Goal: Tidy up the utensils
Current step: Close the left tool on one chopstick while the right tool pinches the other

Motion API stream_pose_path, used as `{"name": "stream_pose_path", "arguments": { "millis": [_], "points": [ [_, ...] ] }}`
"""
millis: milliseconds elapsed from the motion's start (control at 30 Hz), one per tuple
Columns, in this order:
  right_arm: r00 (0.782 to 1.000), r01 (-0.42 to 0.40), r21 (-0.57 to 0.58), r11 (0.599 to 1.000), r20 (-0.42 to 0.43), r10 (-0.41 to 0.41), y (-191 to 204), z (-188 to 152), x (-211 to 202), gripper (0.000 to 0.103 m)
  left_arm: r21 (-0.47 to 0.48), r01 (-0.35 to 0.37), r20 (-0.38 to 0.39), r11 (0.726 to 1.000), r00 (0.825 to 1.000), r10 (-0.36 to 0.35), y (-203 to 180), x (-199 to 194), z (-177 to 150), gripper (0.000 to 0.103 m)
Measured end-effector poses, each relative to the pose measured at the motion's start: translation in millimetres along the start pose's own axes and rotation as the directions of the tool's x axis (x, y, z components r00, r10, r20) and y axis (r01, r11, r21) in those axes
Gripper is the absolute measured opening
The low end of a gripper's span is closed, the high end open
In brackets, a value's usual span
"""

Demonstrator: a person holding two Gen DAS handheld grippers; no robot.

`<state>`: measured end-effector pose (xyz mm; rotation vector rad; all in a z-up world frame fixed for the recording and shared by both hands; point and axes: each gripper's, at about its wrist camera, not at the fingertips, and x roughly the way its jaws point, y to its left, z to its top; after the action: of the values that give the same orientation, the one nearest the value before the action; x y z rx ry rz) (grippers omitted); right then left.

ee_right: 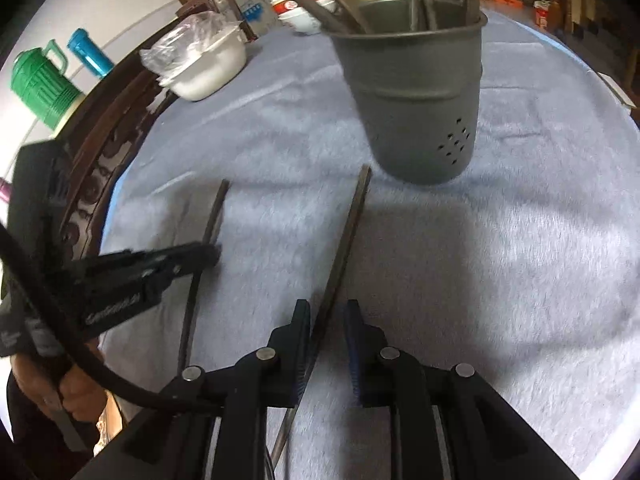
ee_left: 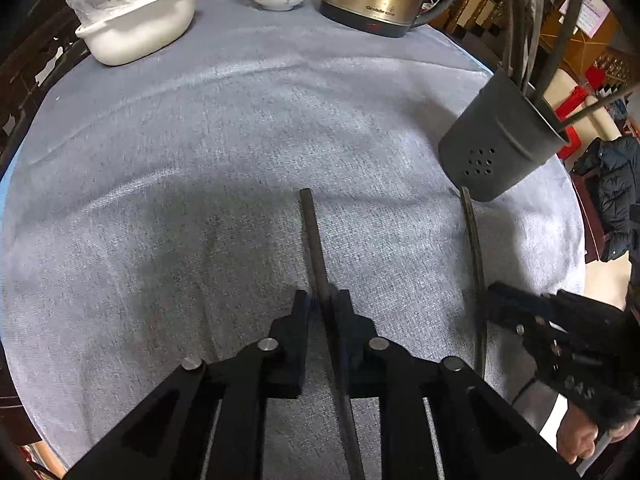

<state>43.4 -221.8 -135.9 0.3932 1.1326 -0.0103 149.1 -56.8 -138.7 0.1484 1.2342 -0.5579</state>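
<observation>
On the grey cloth (ee_left: 200, 160), the left gripper (ee_left: 322, 300) is clenched on a dark chopstick (ee_left: 310, 224) that lies between its fingers and points toward the far side. Right of it, the right gripper (ee_right: 329, 308) straddles a second chopstick (ee_right: 352, 224); its left pad seems to touch the stick while a gap shows at the right pad, so I cannot tell whether it grips. The grey holder (ee_right: 420, 92), full of utensils, stands just beyond that chopstick's far tip, at the right.

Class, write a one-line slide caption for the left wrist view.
Left tool grips a chopstick on the grey cloth; a second chopstick lies by the holder.
</observation>
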Motion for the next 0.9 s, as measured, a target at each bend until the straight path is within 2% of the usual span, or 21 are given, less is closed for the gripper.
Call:
{"name": "stream_pose_path", "arguments": {
  "millis": [233,367,667,733,800,900],
  "points": [
    [1.0,0.018,0.062,0.998,0.024,-0.02,-6.0,19.8,6.8,0.024,-0.021,-0.004,-0.008,1.0,1.0,0.004,11.2,1.7,13.8,0.022],
    [0.999,0.026,0.093,0.995,0.031,-0.029,-7.8,27.3,7.9,0.024,-0.029,-0.008,-0.006,1.0,1.0,0.008,8.3,2.2,20.2,0.034],
    [0.995,0.057,0.159,0.986,0.074,-0.07,-8.4,33.5,11.0,0.024,-0.027,-0.024,0.005,0.999,1.0,0.024,-2.0,12.2,34.9,0.034],
    [0.992,0.093,0.142,0.985,0.076,-0.105,-3.2,35.1,12.4,0.022,-0.026,-0.035,0.008,0.999,0.999,0.035,-3.6,16.1,36.3,0.033],
    [0.989,0.122,0.123,0.985,0.073,-0.131,1.5,36.0,13.2,0.022,-0.025,-0.044,0.01,0.999,0.999,0.044,-5.5,19.2,38.8,0.019],
    [0.978,0.183,0.087,0.979,0.08,-0.19,7.8,35.5,14.9,0.013,-0.033,-0.056,0.011,0.998,0.998,0.057,-7.1,22.6,42.4,0.01]
  ]
}}
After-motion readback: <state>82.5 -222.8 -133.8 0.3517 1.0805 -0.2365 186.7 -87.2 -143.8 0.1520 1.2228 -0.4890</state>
